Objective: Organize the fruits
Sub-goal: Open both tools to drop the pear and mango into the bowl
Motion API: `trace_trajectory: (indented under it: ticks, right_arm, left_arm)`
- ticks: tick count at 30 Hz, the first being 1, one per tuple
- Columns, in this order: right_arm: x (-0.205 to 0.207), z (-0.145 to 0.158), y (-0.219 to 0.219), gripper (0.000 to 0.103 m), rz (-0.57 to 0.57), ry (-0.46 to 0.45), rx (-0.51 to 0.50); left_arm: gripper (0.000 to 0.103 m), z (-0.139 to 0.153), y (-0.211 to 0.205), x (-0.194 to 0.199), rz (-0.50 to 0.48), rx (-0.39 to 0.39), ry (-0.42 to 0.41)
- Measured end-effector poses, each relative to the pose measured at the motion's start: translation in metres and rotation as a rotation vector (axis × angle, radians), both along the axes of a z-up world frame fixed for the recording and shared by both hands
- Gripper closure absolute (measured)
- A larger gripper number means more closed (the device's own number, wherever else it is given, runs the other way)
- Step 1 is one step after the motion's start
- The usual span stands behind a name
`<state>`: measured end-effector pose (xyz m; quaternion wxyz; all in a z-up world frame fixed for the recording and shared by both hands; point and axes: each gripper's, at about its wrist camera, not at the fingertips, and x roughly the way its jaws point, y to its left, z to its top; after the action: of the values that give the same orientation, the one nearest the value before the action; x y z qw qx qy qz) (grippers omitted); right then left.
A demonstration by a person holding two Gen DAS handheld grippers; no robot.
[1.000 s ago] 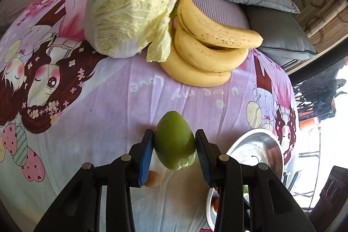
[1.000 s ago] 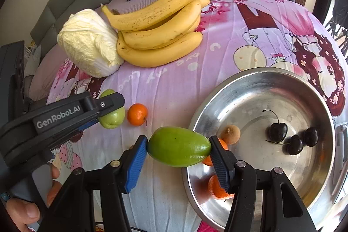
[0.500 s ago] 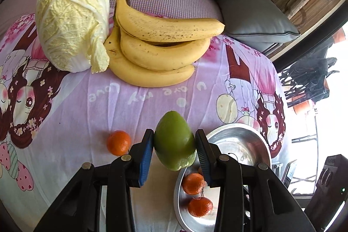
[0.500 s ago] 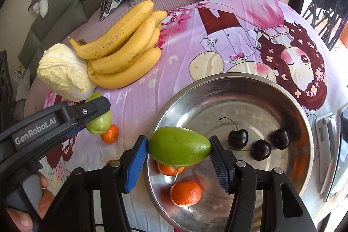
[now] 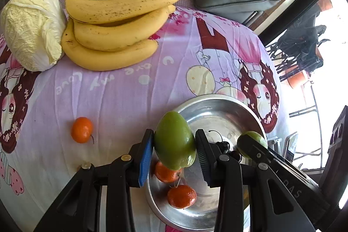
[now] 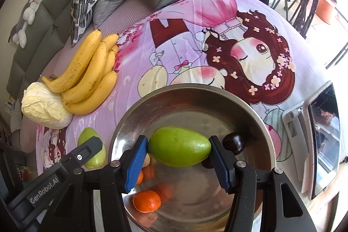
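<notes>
1. Holding one smooth green mango-shaped fruit in each gripper, I have both over or beside the round stainless-steel bowl (image 6: 195,92) at the near right of the pink cartoon-print cloth (image 5: 121,101).
2. My left gripper (image 5: 174,145) is clamped on the upright green fruit (image 5: 174,142), pads pressed on its two sides; in its own view it hangs at the bowl's near-left rim.
3. My right gripper (image 6: 179,150) is clamped end to end on the lengthwise green fruit (image 6: 179,149), which hangs above the bowl's middle.
4. Done so far, as I judge it: the bowl already holds two small orange tangerines (image 5: 181,196) at its near side and some dark cherries (image 6: 233,142) at its right. I make out two or three cherries, but the grippers partly hide them.
5. Left to do: both green fruits are not yet released into the bowl.
6. One loose orange tangerine (image 5: 81,129) lies on the cloth, left of the bowl and well apart from it.
7. The bunch of yellow bananas (image 5: 115,25) lies at the far left, touching the pale napa cabbage (image 5: 30,25). The bananas would probably go in last; the cabbage is no fruit, so I expect it stays out.
</notes>
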<state>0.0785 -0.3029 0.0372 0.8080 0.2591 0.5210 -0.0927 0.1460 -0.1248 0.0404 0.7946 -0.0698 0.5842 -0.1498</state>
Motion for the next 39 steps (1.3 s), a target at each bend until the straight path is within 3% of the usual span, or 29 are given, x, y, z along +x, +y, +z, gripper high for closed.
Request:
trace_trajectory:
  ticks: [14, 39]
  right_arm:
    - [0.006, -0.018, -0.018, 0.042, -0.036, 0.033, 0.000]
    - [0.020, -0.030, -0.013, 0.042, -0.015, 0.070, -0.057]
  left_arm:
    - [0.064, -0.010, -0.040, -0.023, -0.117, 0.042, 0.009]
    - [0.064, -0.025, 0.001, -0.011, 0.023, 0.058, 0.054]
